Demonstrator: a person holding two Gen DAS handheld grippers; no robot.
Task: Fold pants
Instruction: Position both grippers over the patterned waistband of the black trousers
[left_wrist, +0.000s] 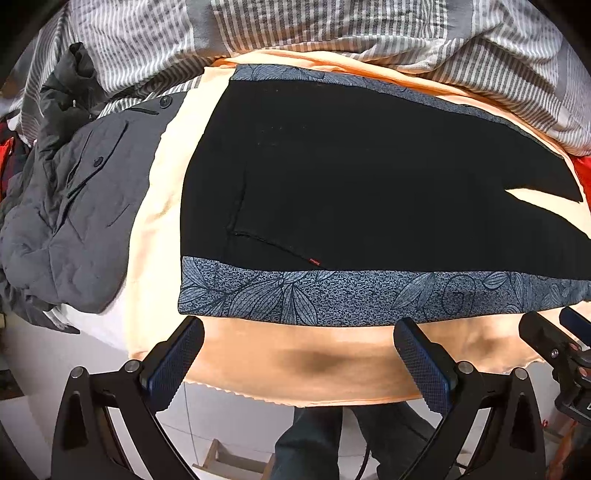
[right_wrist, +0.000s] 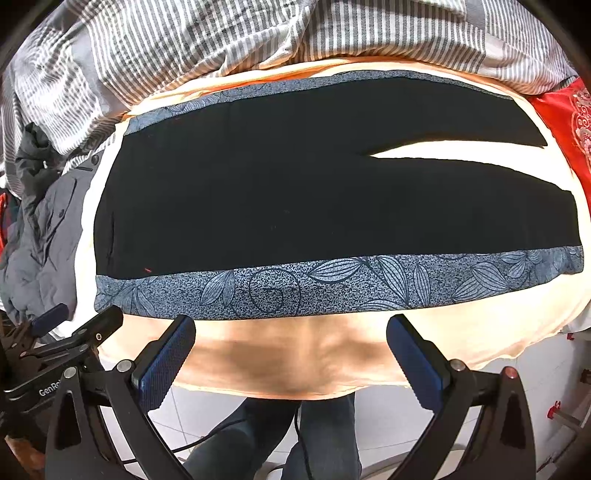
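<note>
Black pants (left_wrist: 351, 177) (right_wrist: 295, 192) lie flat on a peach sheet (left_wrist: 295, 365) (right_wrist: 288, 365), waist to the left and the two legs reaching right with a narrow gap between them. A blue-grey leaf-print stripe (left_wrist: 351, 295) (right_wrist: 332, 284) runs along the near side seam, another along the far one. My left gripper (left_wrist: 299, 332) is open just short of the near stripe, close to the waist end. My right gripper (right_wrist: 291, 328) is open too, short of the same stripe further along. Neither holds cloth.
A grey quilted jacket (left_wrist: 74, 206) (right_wrist: 40, 243) is heaped left of the waist. A striped grey-and-white duvet (left_wrist: 332, 26) (right_wrist: 258, 33) is bunched behind the pants. Red embroidered cloth (right_wrist: 569, 118) lies at the far right. The person's legs (right_wrist: 280, 435) stand on white floor tiles (left_wrist: 236, 413) below.
</note>
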